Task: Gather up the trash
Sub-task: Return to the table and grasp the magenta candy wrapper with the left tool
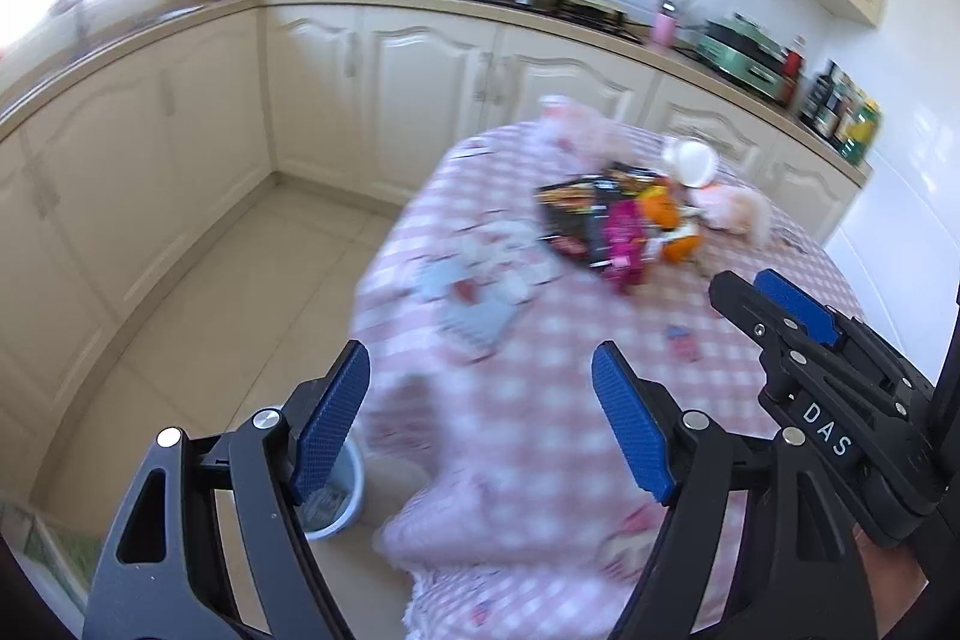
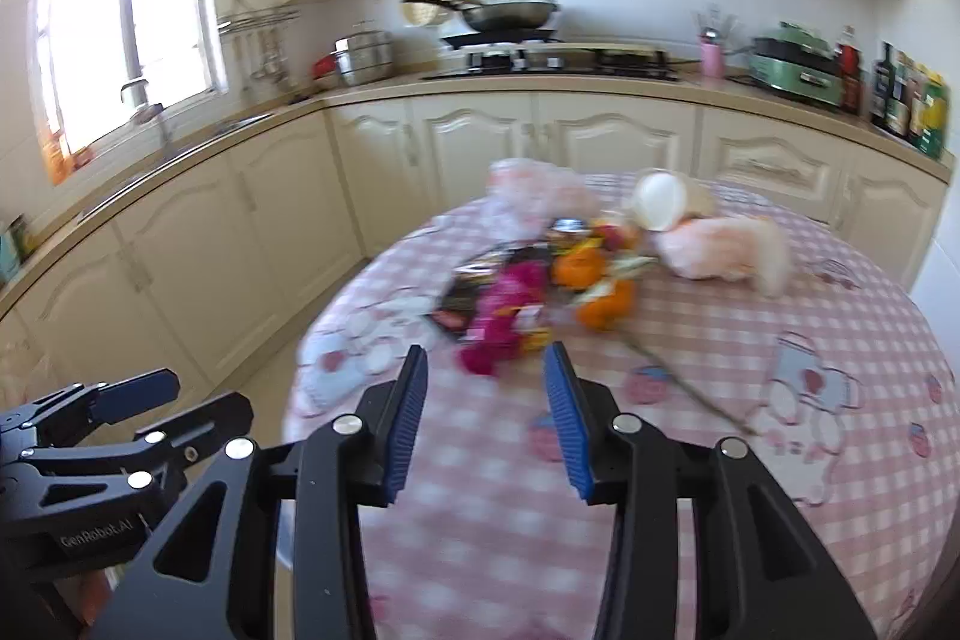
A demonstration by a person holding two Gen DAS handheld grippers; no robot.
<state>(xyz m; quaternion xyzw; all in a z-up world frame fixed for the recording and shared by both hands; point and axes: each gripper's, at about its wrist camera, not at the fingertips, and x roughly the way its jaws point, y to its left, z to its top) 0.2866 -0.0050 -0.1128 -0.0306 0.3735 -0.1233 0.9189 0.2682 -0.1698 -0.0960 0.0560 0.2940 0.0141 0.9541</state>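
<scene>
Trash pile point(image 2: 540, 280) mid-table | bin point(image 1: 342, 496) on floor | left hand-held gripper point(image 1: 480, 430), right hand-held gripper point(image 2: 486, 418): open, empty

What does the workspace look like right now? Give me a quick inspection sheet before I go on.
Surface: round table under a pink checked cloth with cartoon prints.
Job's things: a blurred pile of trash near the middle: dark wrappers, a pink packet, orange peel, a thin stem.
Clutter: a white cup and crumpled pinkish bags beside the pile.
Grippers: left gripper open and empty; right gripper open and empty, both short of the pile.
Cables: nothing seen.
Surroundings: a pale bin on the floor by the table; counter with a wok on the stove.
</scene>
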